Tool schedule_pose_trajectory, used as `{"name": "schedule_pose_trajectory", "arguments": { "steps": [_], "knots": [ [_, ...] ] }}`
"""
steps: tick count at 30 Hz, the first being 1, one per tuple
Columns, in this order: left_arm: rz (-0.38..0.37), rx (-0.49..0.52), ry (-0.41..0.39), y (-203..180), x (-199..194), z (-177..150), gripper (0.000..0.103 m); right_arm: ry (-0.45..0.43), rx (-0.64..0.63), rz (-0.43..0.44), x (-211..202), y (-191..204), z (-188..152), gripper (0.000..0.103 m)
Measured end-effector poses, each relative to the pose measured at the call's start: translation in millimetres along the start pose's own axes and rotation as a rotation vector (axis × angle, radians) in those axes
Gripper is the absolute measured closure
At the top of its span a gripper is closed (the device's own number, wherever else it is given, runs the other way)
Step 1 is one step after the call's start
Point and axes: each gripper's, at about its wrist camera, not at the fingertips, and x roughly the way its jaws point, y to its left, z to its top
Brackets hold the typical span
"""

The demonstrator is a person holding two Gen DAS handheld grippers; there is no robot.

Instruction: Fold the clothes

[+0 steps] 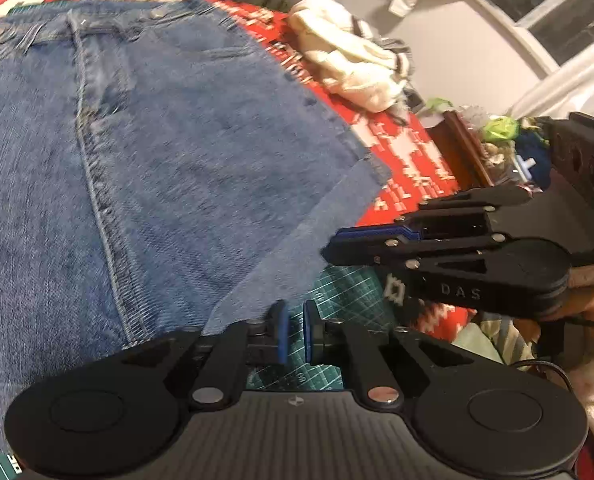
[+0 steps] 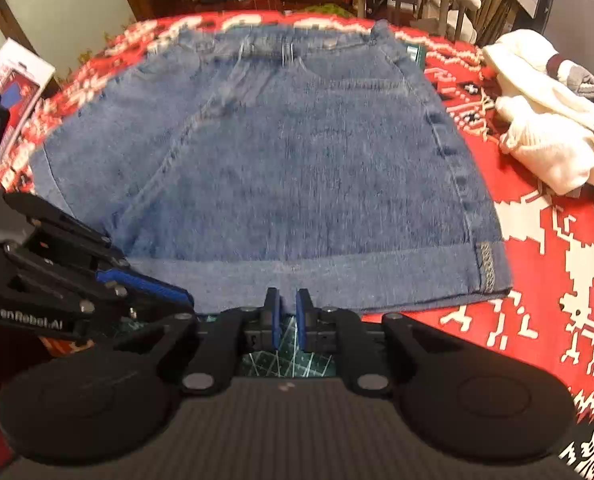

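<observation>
A pair of blue denim shorts (image 2: 281, 168) lies spread flat on a red tablecloth with a white pixel pattern (image 2: 553, 248), waistband at the far side, turned-up hem at the near side; the near hem sits just ahead of both grippers, and in the left wrist view the pale inner face of the denim shows at the near right corner (image 1: 297, 248), which looks raised off the cloth, though the blur there makes it hard to be sure; a green cutting mat with a white grid (image 2: 285, 356) shows beneath the near edge of the shorts and again as a small patch by the far right corner of the waistband.

The left gripper (image 1: 294, 330) hangs just short of the hem with its blue pads (image 1: 282, 332) a narrow gap apart and nothing between them, only the mat visible through the gap; the right gripper (image 2: 286, 320) is likewise close to the hem at its middle, pads narrowly parted and empty; each gripper appears in the other's view, side-on, just beside the hem.

Off to the right of the shorts, apart from them, a heap of cream knitwear with dark stripes (image 2: 549, 120) rests on the tablecloth; at the left edge a white and red carton (image 2: 17, 92) lies on it.
</observation>
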Motion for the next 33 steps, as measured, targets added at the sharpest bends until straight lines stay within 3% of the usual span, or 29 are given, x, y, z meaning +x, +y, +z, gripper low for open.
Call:
{"name": "schedule_pose_trajectory", "arguments": {
  "steps": [5,10,12,15,17,19,21,29,33],
  "knots": [
    [-0.004,-0.036,-0.1,6,-9,9,0.095,-0.11,0.035,0.013,-8,-1,11,0.091],
    [0.045,-0.135,-0.205,27,-12,27,0.09,-0.166,0.056,-0.047,3,0,23,0.07],
    [0.101,-0.128,-0.234,31,-13,33,0.074,-0.199,0.068,-0.068,6,0,27,0.051],
    [0.215,-0.095,-0.242,32,-10,38,0.073,-0.245,0.058,-0.115,13,3,32,0.027],
    [0.261,-0.086,-0.246,32,-7,41,0.072,-0.269,0.024,-0.143,18,7,33,0.017],
    [0.301,-0.082,-0.256,32,-5,47,0.071,-0.271,0.002,-0.143,25,9,33,0.015],
    [0.323,-0.069,-0.259,32,-5,52,0.068,-0.273,-0.018,-0.144,31,10,34,0.003],
    [0.447,-0.067,-0.25,41,-1,56,0.054,-0.225,-0.094,-0.213,62,15,26,0.001],
    [0.518,-0.069,-0.221,41,3,54,0.049,-0.228,-0.056,-0.199,67,11,23,0.001]
  ]
}}
